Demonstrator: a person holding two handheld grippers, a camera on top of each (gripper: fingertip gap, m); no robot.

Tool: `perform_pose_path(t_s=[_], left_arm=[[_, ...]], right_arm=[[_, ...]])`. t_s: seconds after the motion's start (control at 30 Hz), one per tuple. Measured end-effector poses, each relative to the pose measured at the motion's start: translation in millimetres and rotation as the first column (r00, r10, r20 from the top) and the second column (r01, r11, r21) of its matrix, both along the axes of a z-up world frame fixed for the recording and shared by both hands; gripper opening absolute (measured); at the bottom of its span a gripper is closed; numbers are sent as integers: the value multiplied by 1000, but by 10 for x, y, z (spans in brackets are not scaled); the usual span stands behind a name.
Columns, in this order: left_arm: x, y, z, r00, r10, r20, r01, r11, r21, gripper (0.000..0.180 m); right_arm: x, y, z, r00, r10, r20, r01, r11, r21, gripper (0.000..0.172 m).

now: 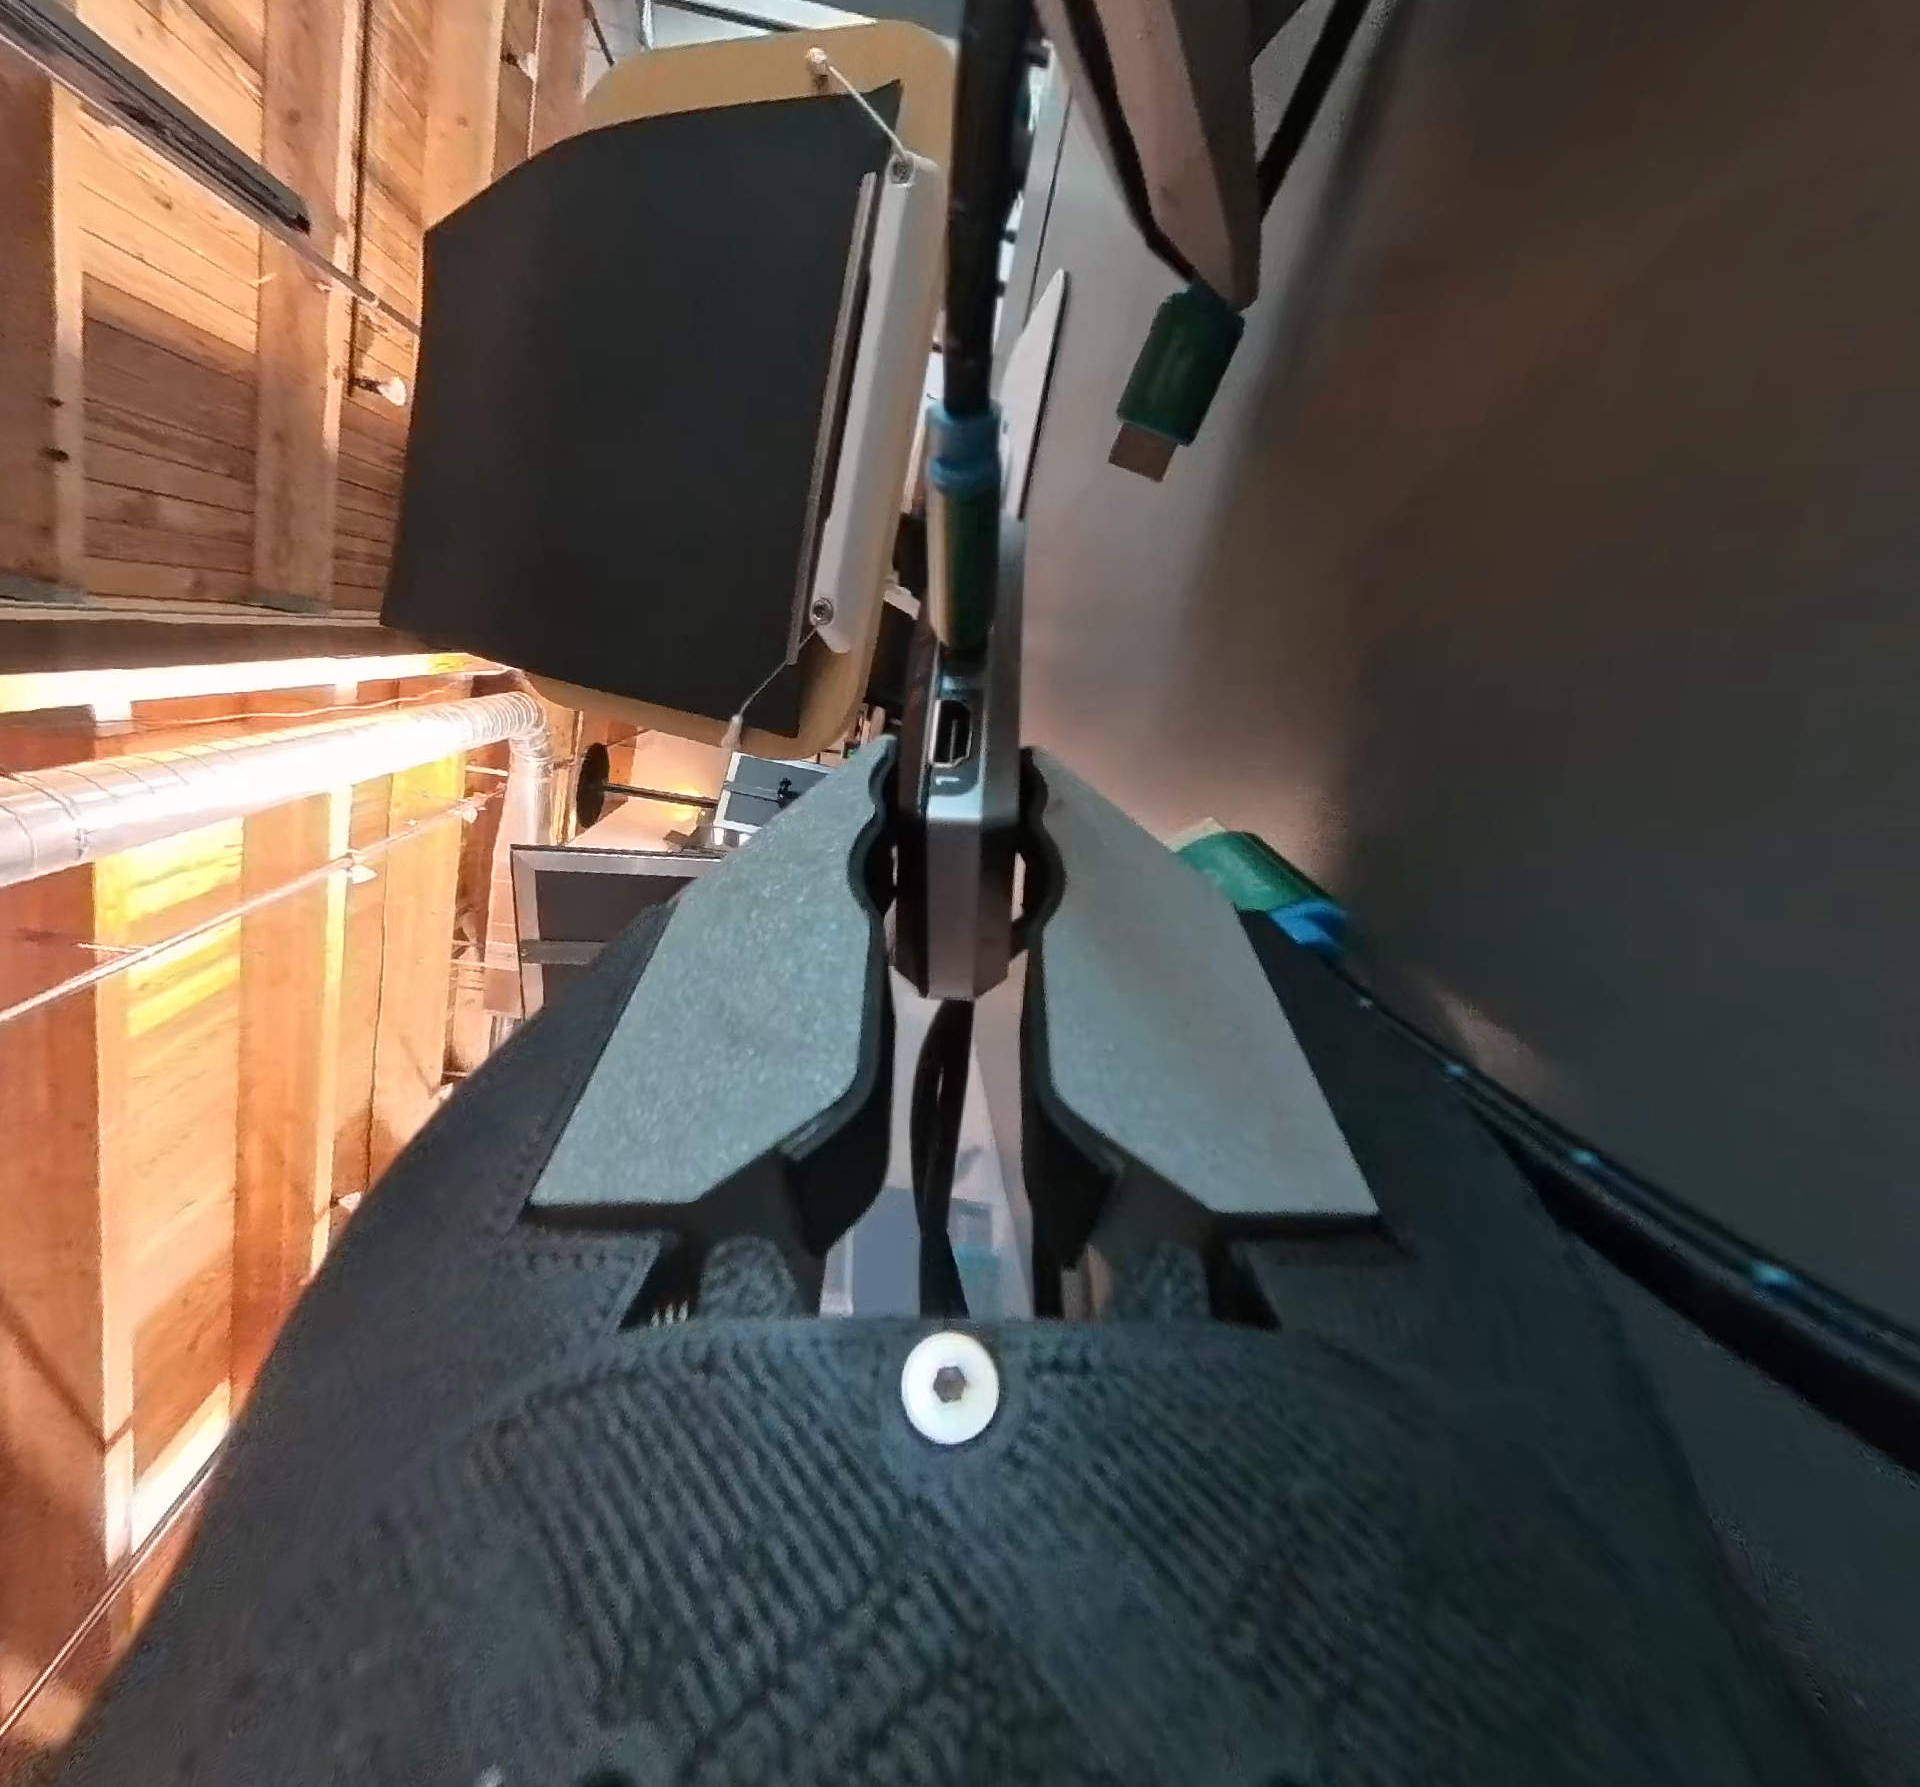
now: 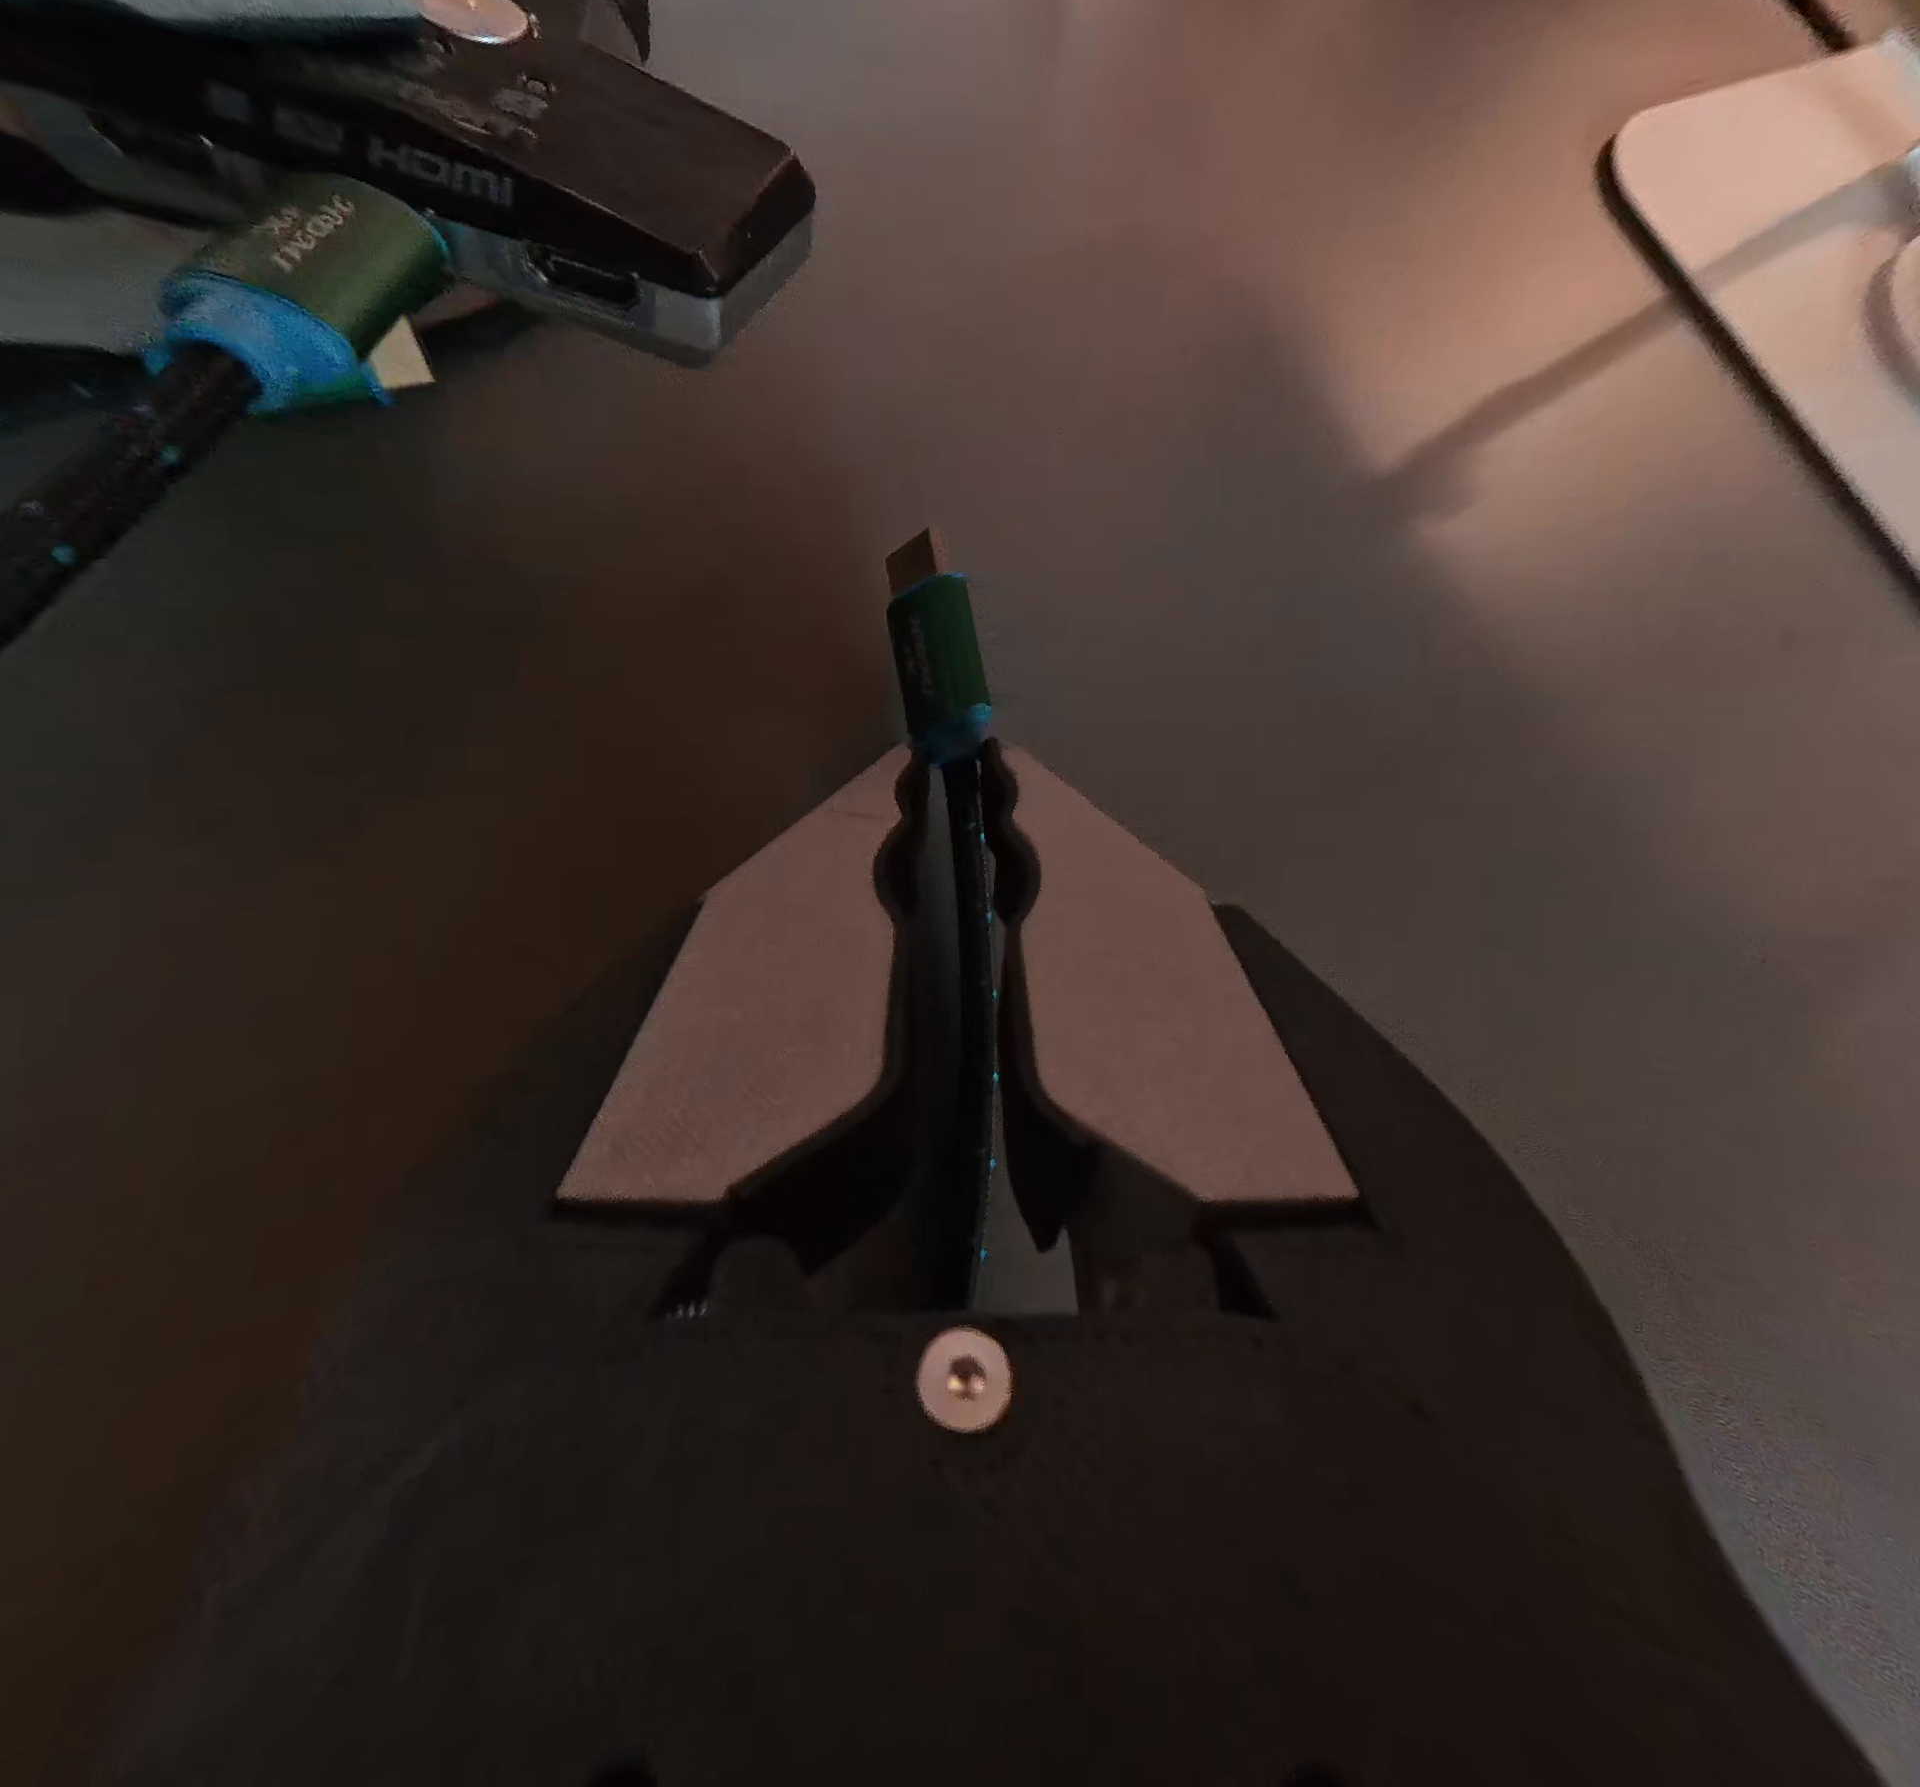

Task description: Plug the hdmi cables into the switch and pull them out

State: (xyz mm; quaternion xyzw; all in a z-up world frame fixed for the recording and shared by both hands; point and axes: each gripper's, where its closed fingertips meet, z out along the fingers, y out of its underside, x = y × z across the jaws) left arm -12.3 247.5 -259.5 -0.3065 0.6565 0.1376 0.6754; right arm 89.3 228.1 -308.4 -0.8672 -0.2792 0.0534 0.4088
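- My left tool (image 1: 958,802) clamps the slim, dark metal switch (image 1: 951,890) edgewise, textured grey pads pressing both flat faces; one port (image 1: 948,735) gapes free beside a plugged-in green connector (image 1: 961,553).
- My right tool (image 2: 951,771) is nearly closed on a braided black cable (image 2: 977,958), just behind its green, blue-collared plug (image 2: 935,651), gold tip forward.
- A third green plug (image 2: 332,267) lies on the smooth dark surface (image 2: 1143,387).

Dark switch (image 2: 582,179) lifted — green plug (image 2: 935,657) free, unplugged.

Brushed-metal switch (image 1: 951,864), matt table (image 2: 1143,387)
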Motion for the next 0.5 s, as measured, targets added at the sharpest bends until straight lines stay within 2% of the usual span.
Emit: perform_pose_path(t_s=[0.13,0.27,0.4,0.5], left_arm=[[12,118,81,1000,15,5,-15,999,43,18],[92,207,53,998,20,-65,-12,992,123,19],[193,214,99,994,8,-105,22,959,283,18],[247,142,211,997,-30,-69,52,938,343,19]], right_arm=[[-20,-24,46,984,-11,-175,1,998,-56,6],[14,-45,126,947,-29,-320,3,997,-81,6],[18,-81,299,873,-7,-487,-28,998,-64,6],[-49,-142,377,801,14,-598,-83,993,-87,6]])
